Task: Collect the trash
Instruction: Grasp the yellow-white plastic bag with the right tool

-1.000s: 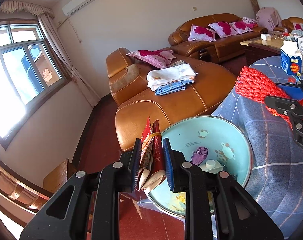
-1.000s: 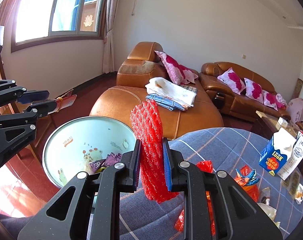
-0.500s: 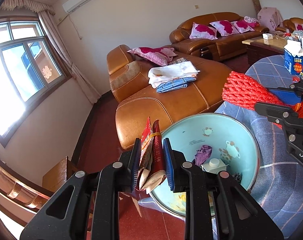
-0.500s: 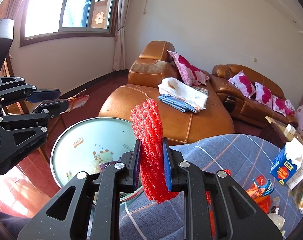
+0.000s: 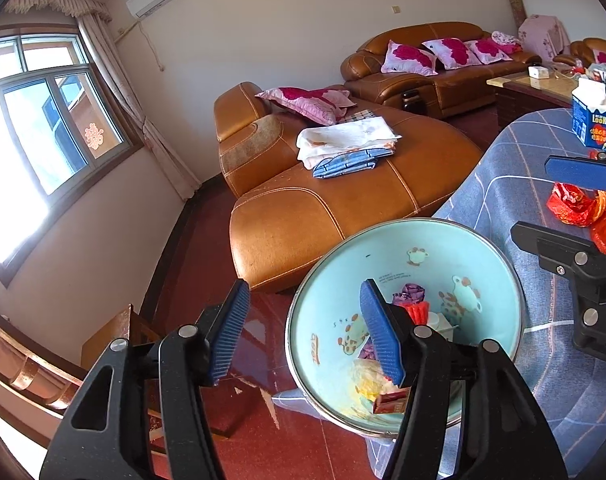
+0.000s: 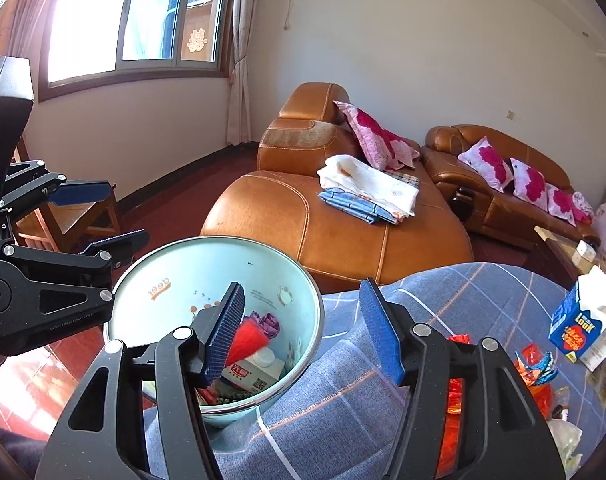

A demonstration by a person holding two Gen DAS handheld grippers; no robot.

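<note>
Two hand-held grippers over one pale blue basin (image 5: 407,252) at the edge of a table (image 6: 343,420) draped in blue checked cloth.

Left hand-held gripper (image 5: 307,332): jaws have just been opening and now stand wide apart, nothing between the pads. Its right finger hangs over the basin interior, its left finger over the red floor (image 5: 207,264).

Right hand-held gripper (image 6: 301,328): jaws likewise have just been opening, wide apart, nothing between them. Left finger over the basin, right finger over the cloth.

Basin contents, right wrist view: one red mesh sleeve (image 6: 247,340) lying just under the left pad, one purple wrapper (image 6: 269,322), one white carton with red label (image 6: 255,372), one white cap (image 6: 263,358). Left wrist view adds one red-brown packet (image 5: 391,402) low against the near wall and a yellowish crumpled bag (image 5: 369,376). More scraps at the bottom, too small to count.

On the table beyond the basin: red foil wrappers (image 6: 455,384), number unclear; one blue-and-red wrapper (image 6: 537,364); one blue milk carton (image 6: 579,324) upright.

Background: two tan leather sofas; the nearer sofa (image 6: 343,224) carries one stack of folded cloth (image 6: 367,188).
</note>
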